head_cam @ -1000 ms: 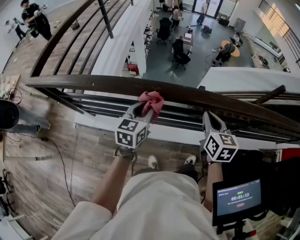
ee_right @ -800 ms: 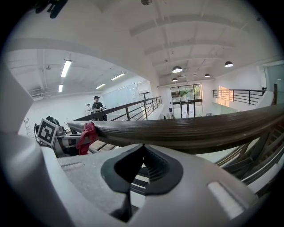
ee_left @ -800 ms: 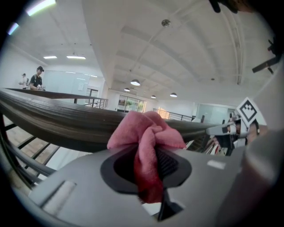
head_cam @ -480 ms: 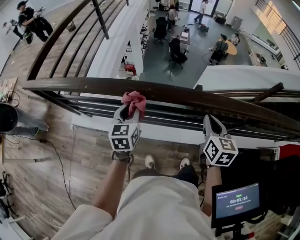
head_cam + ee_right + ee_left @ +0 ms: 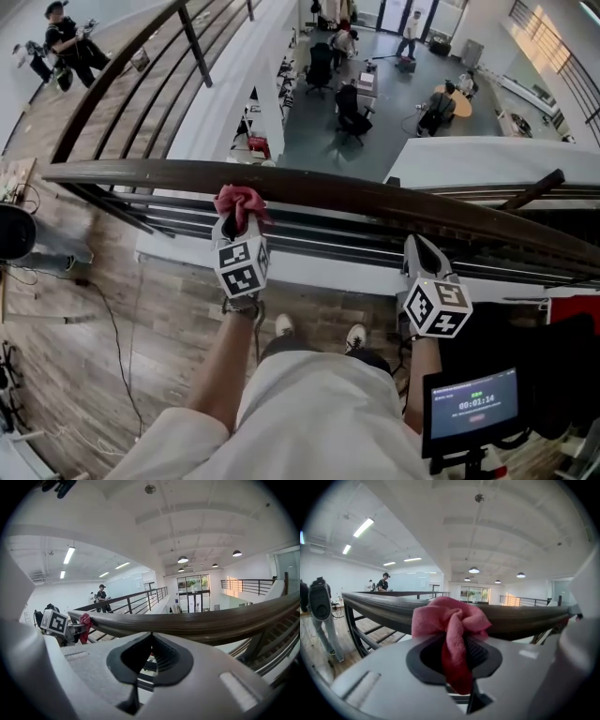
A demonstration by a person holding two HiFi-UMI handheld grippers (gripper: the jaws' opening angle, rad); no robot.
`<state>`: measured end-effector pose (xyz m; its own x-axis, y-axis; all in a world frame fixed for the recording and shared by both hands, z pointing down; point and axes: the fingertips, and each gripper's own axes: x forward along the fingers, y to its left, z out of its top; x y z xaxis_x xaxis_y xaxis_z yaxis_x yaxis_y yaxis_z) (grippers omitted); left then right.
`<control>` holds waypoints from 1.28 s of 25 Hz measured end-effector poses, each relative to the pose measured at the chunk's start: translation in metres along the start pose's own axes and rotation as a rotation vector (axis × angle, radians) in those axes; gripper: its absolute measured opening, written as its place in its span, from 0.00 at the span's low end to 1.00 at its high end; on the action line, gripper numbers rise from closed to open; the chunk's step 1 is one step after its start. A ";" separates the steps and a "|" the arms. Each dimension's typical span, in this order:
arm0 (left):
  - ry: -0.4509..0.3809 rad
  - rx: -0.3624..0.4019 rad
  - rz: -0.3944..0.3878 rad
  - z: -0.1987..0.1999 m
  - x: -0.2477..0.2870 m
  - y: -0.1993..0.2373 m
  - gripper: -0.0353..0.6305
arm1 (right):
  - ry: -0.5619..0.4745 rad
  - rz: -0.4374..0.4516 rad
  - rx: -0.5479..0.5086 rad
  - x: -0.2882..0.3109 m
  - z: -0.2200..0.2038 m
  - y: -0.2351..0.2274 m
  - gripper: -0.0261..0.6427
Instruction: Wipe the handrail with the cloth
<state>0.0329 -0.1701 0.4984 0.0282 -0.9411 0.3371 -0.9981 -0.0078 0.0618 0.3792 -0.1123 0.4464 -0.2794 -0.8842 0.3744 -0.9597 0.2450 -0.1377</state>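
Observation:
A dark wooden handrail (image 5: 375,199) runs across the head view, left to right. My left gripper (image 5: 236,223) is shut on a pink cloth (image 5: 236,202) and presses it against the near side of the rail, left of middle. From the left gripper view, the cloth (image 5: 450,620) bunches between the jaws against the handrail (image 5: 379,606). My right gripper (image 5: 419,246) is shut and empty, its tips just below the rail at the right. In the right gripper view the handrail (image 5: 211,620) crosses ahead, with the cloth (image 5: 85,626) far left.
Below the rail run thin horizontal bars (image 5: 328,239) and a white ledge. Beyond it is a drop to an office floor with chairs and people (image 5: 352,103). A monitor on a stand (image 5: 472,405) sits at my lower right. A second railing (image 5: 103,84) leads off far left.
My left gripper has slid the cloth leftward along the handrail. The right gripper has stayed nearly where it was.

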 end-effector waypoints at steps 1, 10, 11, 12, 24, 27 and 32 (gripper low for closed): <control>0.001 0.000 0.006 0.000 0.000 -0.002 0.19 | -0.003 -0.003 0.002 -0.003 -0.001 -0.007 0.04; 0.007 0.022 -0.016 0.001 0.000 -0.043 0.19 | -0.023 -0.005 0.036 -0.015 -0.006 -0.041 0.04; 0.008 0.023 -0.024 0.001 0.001 -0.051 0.19 | -0.025 -0.005 0.039 -0.016 -0.006 -0.045 0.04; 0.010 0.024 -0.034 0.000 0.000 -0.059 0.19 | -0.026 -0.006 0.042 -0.019 -0.006 -0.050 0.04; 0.036 0.008 -0.171 -0.011 -0.006 -0.155 0.19 | -0.017 -0.051 0.066 -0.050 -0.029 -0.097 0.04; 0.043 0.016 -0.206 -0.009 -0.010 -0.186 0.19 | -0.015 -0.062 0.072 -0.061 -0.028 -0.114 0.04; 0.046 0.025 -0.253 -0.011 -0.013 -0.230 0.19 | -0.027 -0.076 0.080 -0.073 -0.026 -0.137 0.04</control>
<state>0.2627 -0.1525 0.4900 0.2795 -0.8917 0.3560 -0.9599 -0.2504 0.1262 0.5299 -0.0706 0.4617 -0.2043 -0.9097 0.3615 -0.9723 0.1458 -0.1828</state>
